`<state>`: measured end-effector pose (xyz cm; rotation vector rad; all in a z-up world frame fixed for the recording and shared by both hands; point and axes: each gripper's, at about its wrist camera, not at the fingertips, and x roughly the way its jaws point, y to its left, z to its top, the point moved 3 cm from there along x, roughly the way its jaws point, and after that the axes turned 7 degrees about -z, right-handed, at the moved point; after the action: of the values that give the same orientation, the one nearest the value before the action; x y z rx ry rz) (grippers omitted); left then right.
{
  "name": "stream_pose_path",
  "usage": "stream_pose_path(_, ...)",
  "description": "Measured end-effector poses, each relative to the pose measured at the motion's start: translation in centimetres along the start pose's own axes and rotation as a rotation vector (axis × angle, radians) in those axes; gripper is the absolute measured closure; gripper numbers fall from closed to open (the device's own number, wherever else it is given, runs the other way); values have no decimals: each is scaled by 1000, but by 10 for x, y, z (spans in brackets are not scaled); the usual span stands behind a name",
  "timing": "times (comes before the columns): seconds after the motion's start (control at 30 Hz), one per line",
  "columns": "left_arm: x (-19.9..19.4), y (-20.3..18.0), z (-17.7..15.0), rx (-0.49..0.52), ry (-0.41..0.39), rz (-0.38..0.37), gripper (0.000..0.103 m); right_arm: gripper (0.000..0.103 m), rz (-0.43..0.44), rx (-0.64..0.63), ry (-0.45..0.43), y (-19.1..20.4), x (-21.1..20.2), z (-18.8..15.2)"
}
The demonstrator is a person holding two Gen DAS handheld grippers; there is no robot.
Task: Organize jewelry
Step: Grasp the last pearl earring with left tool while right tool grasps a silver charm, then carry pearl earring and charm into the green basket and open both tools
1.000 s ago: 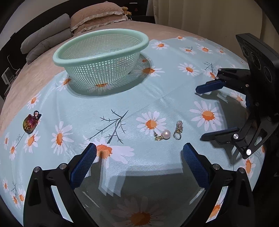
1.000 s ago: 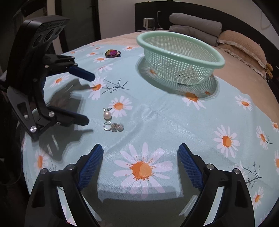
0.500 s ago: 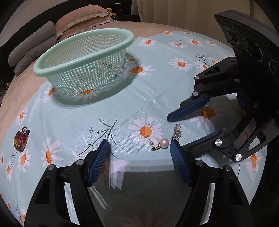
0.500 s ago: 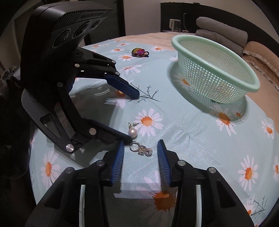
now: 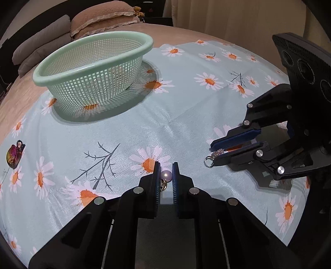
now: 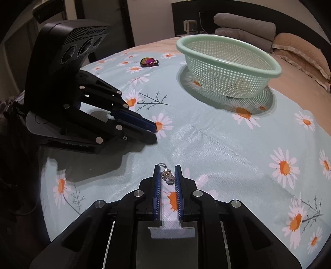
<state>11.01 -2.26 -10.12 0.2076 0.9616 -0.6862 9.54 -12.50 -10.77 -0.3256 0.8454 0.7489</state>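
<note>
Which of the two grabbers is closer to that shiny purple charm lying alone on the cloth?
Left. The left gripper sits nearer the purple charm; the right gripper is farther away on its other side.

Bed [image 5: 24, 99] covered by a pale blue daisy-print cloth [image 5: 186, 124]. On the cloth: a green mesh basket [image 5: 93, 68] toward the pillows [image 5: 103, 18]; an iridescent pendant [image 5: 14, 155] well apart near the cloth's edge.

Dim indoor light fell from above, casting soft shadows beneath the basket [image 5: 93, 68] and left gripper [image 6: 154, 129]. The cloth [image 6: 217, 149] showed faint sheen. Fisheye curvature darkened every frame corner.
</note>
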Motion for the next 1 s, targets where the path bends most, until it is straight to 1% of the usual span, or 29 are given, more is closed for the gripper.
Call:
stream_pose_path(0.03, -1, 0, -1, -22, -4, 0, 91, 90, 8, 23, -5, -4, -4, -4)
stream_pose_path(0.13, -2, 1, -4, -87, -27, 5, 91, 90, 77, 143, -20, -21, -9, -14)
stream_pose_path(0.2, -4, 6, -5, -148, -39, -18, 91, 90, 87, 183, -29, -27, -13, -19)
stream_pose_path(0.23, -6, 7, -5, -163, -41, -24, 91, 90, 86, 189, -33, -28, -16, -21)
stream_pose_path(0.37, -15, 1, -7, -131, -30, 9, 91, 90, 81, 181, -50, -24, -28, -22)
stream_pose_path(0.57, -34, 0, -5, -119, -67, 28, 91, 90, 62, 137, -77, -17, -46, -10)
stream_pose_path(0.63, -40, 0, -2, -106, -75, 50, 91, 90, 90, 123, -93, -16, -53, -1)
stream_pose_path(0.8, -63, 7, 9, -84, -107, 82, 91, 90, 92, 86, -137, -22, -76, 28)
stream_pose_path(0.87, -75, 12, 18, -75, -124, 116, 91, 90, 84, 68, -156, -25, -83, 42)
stream_pose_path(0.93, -88, 17, 30, -74, -148, 131, 91, 90, 70, 48, -168, -28, -89, 56)
stream_pose_path(1.0, -100, 21, 43, -66, -170, 146, 91, 90, 82, 34, -178, -30, -94, 70)
